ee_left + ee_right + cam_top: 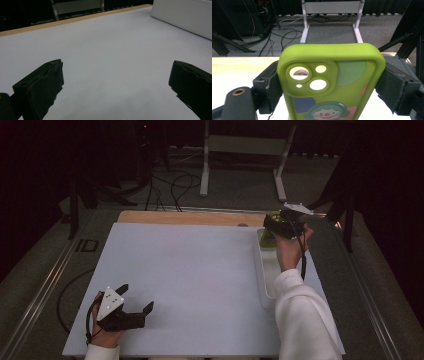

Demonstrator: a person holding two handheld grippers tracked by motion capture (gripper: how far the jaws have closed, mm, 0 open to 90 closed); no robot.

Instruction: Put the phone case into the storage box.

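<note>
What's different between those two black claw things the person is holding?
The left gripper rests low on the white table, fingers spread wide with nothing between them. The right gripper is raised over the white tray at the far right, fingers clamped on a green phone case. Both are black and hand-held.

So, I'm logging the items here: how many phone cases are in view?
1: a green phone case, clamped in the right gripper above the white tray. Others could be hidden in the tray.

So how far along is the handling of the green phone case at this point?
Done: the right gripper is shut on the green phone case, held above the white tray at the table's right side. The left gripper rests open on the white table. Left: setting the case down; where, I cannot tell.
</note>
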